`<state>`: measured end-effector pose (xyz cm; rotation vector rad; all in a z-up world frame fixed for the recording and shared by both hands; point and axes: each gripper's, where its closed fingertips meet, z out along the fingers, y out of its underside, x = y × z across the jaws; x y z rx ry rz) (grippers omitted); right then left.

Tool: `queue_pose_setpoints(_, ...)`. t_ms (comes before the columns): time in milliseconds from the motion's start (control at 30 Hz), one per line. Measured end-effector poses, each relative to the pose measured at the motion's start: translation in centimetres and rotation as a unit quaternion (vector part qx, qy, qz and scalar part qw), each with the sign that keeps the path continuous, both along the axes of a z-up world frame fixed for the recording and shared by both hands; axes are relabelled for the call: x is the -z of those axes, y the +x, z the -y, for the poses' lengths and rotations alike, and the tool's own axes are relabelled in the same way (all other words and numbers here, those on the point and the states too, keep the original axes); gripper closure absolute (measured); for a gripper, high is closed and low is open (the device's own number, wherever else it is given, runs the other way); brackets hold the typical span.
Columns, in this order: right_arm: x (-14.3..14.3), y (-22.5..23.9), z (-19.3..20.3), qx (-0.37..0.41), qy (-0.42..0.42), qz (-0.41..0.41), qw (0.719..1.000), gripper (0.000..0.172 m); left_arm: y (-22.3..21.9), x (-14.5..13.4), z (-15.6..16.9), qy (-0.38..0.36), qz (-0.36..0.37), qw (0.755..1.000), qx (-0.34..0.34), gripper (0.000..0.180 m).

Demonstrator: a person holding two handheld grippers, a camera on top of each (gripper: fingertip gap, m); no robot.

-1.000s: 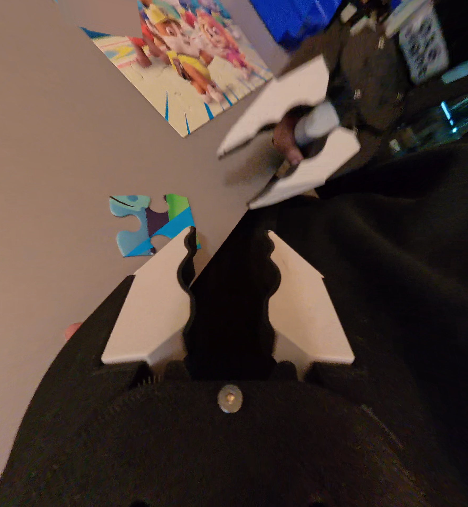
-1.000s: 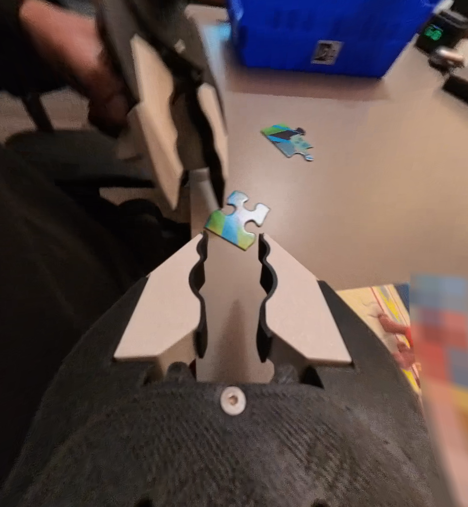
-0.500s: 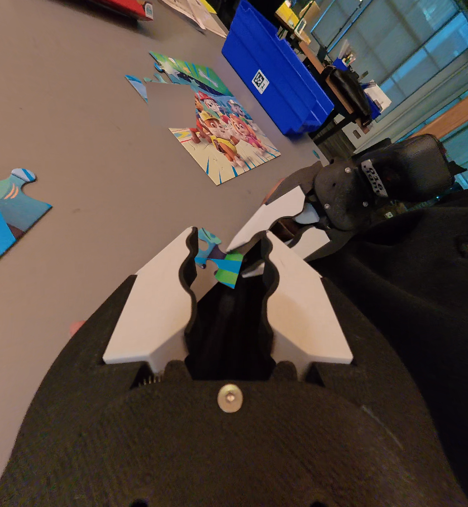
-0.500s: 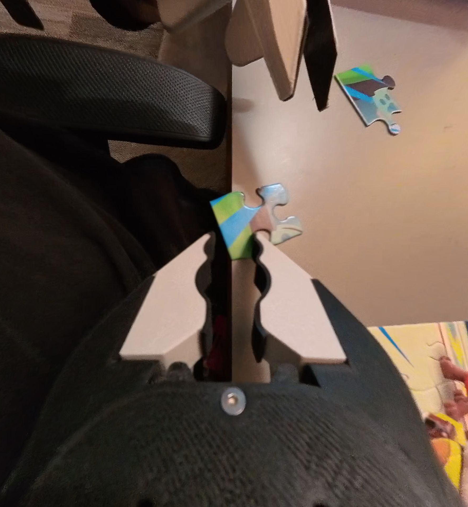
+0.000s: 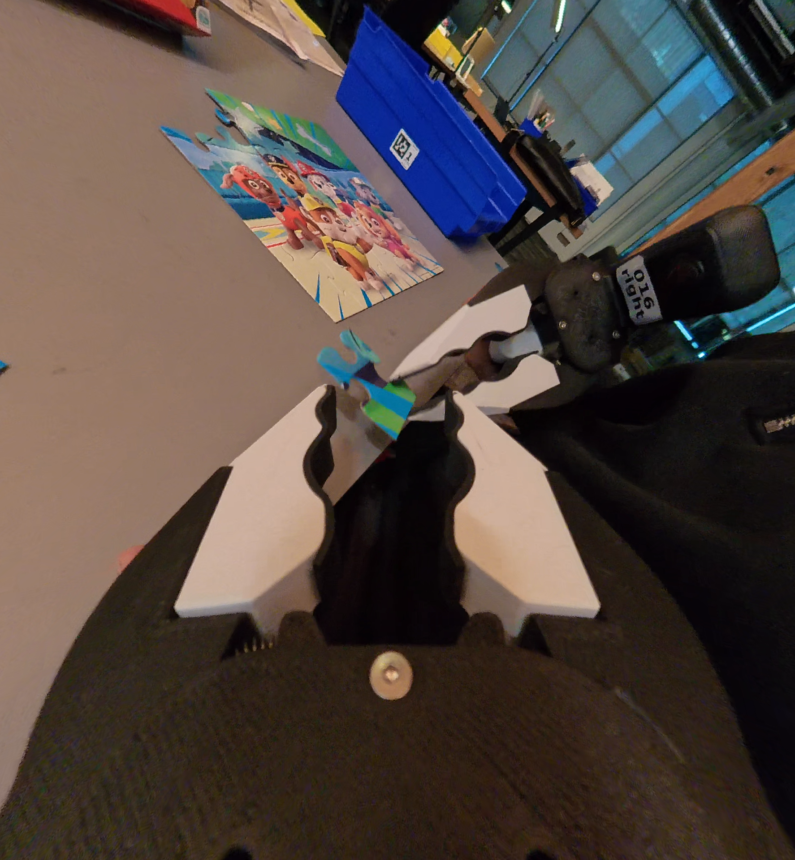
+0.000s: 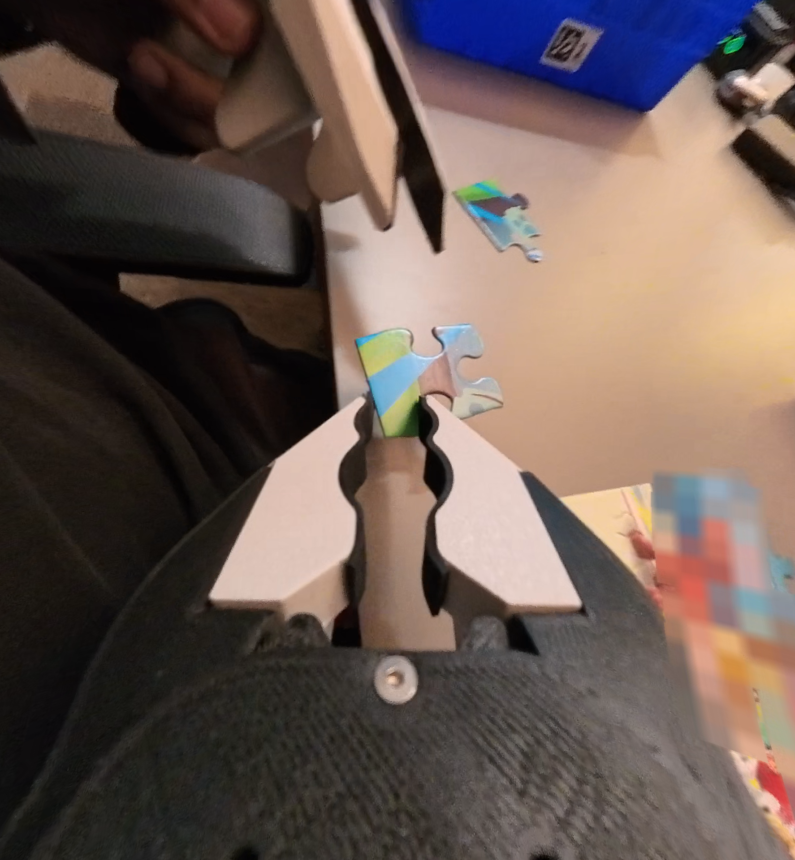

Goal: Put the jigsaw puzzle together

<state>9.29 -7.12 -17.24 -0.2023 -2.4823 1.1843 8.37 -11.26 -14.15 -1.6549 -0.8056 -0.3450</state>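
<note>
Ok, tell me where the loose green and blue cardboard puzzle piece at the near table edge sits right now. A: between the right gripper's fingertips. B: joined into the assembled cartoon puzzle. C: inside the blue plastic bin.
A: the green and blue puzzle piece sits between the right gripper's fingertips, and the left wrist view shows it raised off the grey table.

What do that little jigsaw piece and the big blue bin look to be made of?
Jigsaw piece: probably thin printed cardboard with a glossy face; it is flat, die-cut, and its blue end catches a sheen. Blue bin: likely moulded plastic, smooth and evenly coloured, with stepped ribbed walls.
</note>
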Motion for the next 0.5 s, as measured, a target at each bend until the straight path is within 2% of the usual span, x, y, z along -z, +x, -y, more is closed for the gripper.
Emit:
queue_pose_setpoints(133,-2.3,-2.1,-1.6,0.049,-0.055,-0.017,0.997,0.154,-0.5,-0.8,-2.2,0.069,0.053,0.996,-0.009,0.135)
queue_pose_setpoints(267,-3.9,-3.1,-2.4,0.074,-0.092,-0.04,0.992,0.154,-1.4,-2.7,-5.1,0.184,0.134,0.974,-0.01,0.139)
queue_pose_setpoints(367,-4.3,-3.4,-2.9,0.086,-0.089,-0.066,0.99,0.154,-1.7,-2.8,-6.8,0.197,0.155,0.968,-0.004,0.163)
queue_pose_setpoints(400,-4.1,-3.5,-3.1,0.087,-0.084,-0.07,0.99,0.165,-1.9,-2.8,-7.1,0.197,0.156,0.968,-0.005,0.17)
queue_pose_setpoints(433,-4.0,-3.6,-3.2,0.087,-0.082,-0.072,0.99,0.17,-2.3,-2.6,-7.3,0.191,0.157,0.969,-0.011,0.172)
queue_pose_setpoints(500,-3.8,-3.6,-3.4,0.083,-0.086,-0.061,0.991,0.165,-3.0,-2.2,-7.4,0.169,0.152,0.974,-0.019,0.177)
